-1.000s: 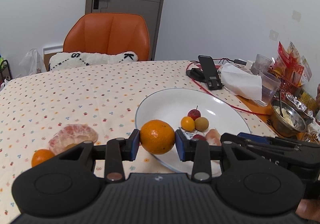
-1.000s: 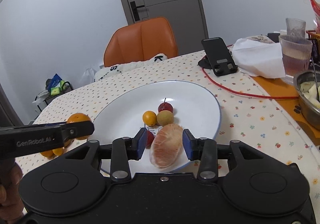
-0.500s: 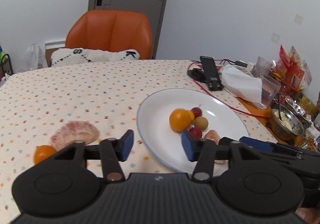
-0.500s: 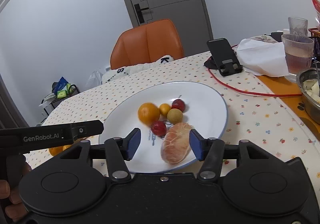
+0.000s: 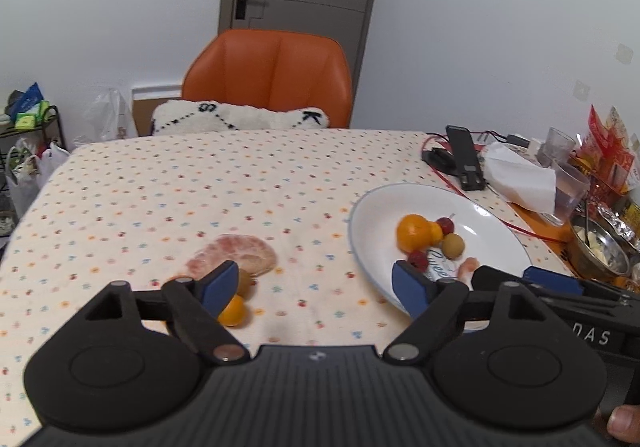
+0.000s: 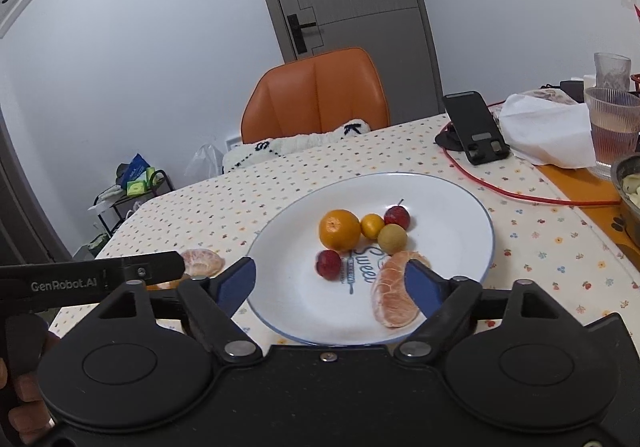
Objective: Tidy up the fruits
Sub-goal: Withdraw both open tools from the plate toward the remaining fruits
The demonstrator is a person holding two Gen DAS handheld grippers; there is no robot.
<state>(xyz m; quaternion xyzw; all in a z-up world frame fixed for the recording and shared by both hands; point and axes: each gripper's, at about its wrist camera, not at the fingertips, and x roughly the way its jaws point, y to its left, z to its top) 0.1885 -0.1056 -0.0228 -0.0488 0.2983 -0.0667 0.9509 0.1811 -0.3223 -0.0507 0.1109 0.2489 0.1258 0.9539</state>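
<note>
While both grippers' fingers gape empty, a dotted tablecloth fronts an orange chair.

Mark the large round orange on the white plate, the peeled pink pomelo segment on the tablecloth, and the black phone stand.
large round orange (image 6: 339,230), right wrist view, middle of its skin.
peeled pink pomelo segment (image 5: 240,253), left wrist view, centre of its flesh.
black phone stand (image 6: 476,127), right wrist view, upright back panel.

Orange chair, phone stand, glass
</note>
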